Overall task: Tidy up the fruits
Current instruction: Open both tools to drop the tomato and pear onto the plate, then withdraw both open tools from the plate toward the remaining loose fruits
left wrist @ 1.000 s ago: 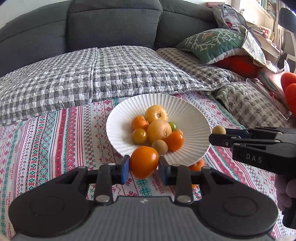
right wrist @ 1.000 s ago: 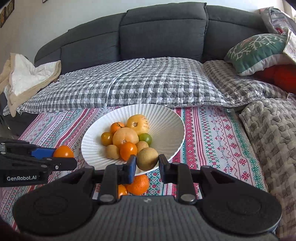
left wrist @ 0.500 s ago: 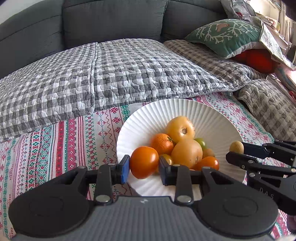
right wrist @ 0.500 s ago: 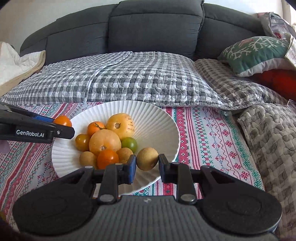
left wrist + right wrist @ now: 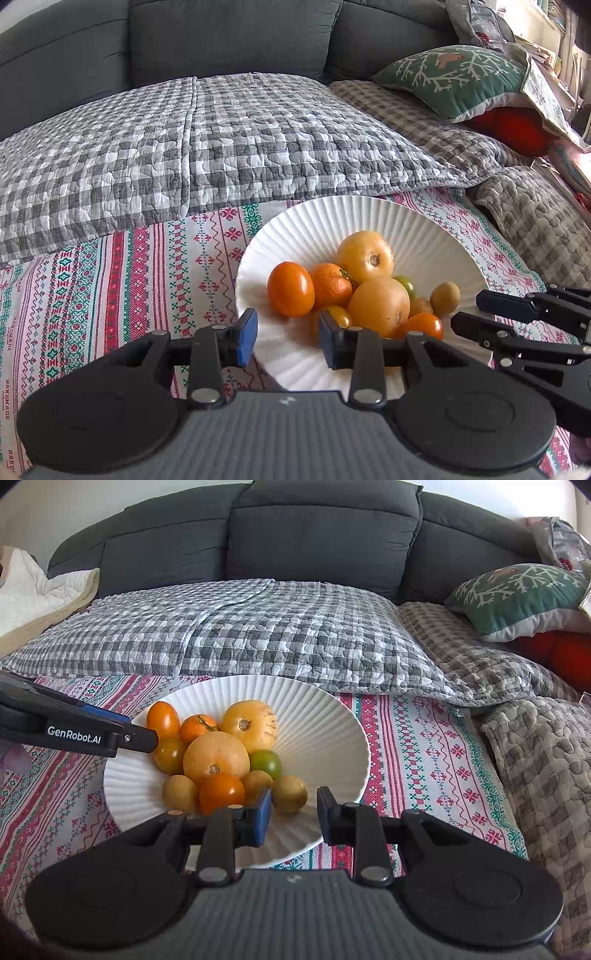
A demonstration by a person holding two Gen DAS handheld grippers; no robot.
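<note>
Fruits fill the white plate (image 5: 332, 716); an orange tomato (image 5: 291, 289) and a kiwi (image 5: 290, 794) lie just ahead of the released left tongs (image 5: 284, 338) and right tongs (image 5: 294, 814).

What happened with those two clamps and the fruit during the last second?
Both moved forward over the white plate and opened. The left gripper released its orange tomato at the plate's left side; the right gripper released its small brown fruit beside the pile. The other fruit on the plate stayed put.
</note>
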